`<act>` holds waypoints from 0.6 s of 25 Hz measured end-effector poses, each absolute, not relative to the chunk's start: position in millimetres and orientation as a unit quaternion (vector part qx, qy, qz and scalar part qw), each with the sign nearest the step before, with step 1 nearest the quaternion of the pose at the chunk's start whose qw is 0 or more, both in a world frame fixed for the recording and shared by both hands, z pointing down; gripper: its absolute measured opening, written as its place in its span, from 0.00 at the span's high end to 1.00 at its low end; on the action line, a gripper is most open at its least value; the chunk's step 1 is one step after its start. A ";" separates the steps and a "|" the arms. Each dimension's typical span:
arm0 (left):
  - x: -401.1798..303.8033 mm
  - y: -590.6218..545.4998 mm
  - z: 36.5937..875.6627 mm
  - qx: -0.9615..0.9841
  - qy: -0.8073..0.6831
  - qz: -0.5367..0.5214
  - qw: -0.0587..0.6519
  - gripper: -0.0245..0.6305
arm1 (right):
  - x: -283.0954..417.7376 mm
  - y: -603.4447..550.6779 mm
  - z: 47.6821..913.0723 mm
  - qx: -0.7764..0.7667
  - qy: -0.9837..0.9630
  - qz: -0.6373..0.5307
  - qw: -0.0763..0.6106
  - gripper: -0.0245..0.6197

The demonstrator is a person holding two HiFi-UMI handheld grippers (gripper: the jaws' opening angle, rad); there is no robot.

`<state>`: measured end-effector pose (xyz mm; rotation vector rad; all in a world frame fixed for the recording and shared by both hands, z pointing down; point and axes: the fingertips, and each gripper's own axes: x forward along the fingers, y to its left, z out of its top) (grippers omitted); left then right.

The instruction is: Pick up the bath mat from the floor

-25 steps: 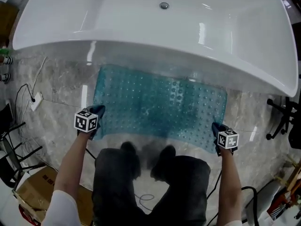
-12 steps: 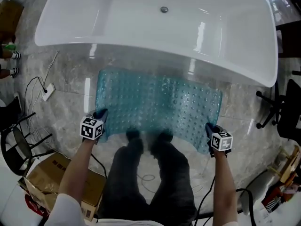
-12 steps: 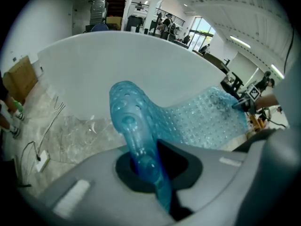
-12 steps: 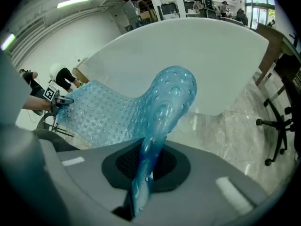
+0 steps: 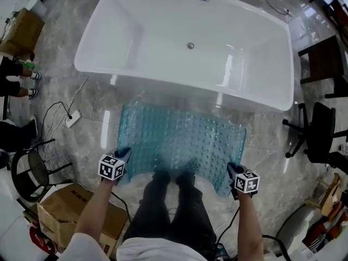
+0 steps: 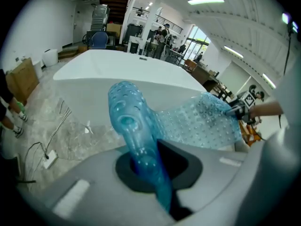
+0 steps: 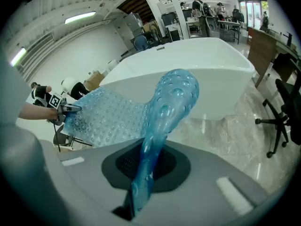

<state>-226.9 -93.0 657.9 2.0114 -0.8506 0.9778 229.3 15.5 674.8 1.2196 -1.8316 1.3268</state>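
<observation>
Left gripper (image 5: 122,155) and right gripper (image 5: 230,171) each pinch a near corner of the mat (image 5: 182,140), jaws pressed onto the blue sheet. Mat hangs spread between them beside the tub (image 5: 163,31); cannot tell whether its far edge clears the floor (image 5: 81,97). Judgement: the two-corner hold keeps the limp sheet from folding.

Bath mat (image 5: 182,140): translucent teal-blue, studded all over with round bubbles.
Bathtub (image 5: 136,42): glossy white.
Floor (image 5: 81,99): grey-beige, marble-veined.
Left tongs (image 5: 123,153), right tongs (image 5: 230,169): each with a cube of black-and-white square markers.
Cardboard box (image 5: 57,213): brown.
Office chair (image 5: 318,135): black.
Trousers (image 5: 168,213): dark grey.
</observation>
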 end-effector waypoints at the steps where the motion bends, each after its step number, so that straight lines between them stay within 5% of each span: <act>1: -226.8 -89.8 636.7 0.785 -0.331 0.374 0.368 0.95 | 223.2 17.2 654.1 0.456 -0.686 0.497 0.273 0.93; 15: -222.6 -32.1 393.4 0.844 -0.270 0.328 0.327 0.95 | 136.5 55.4 410.2 0.481 -0.713 0.476 0.186 0.92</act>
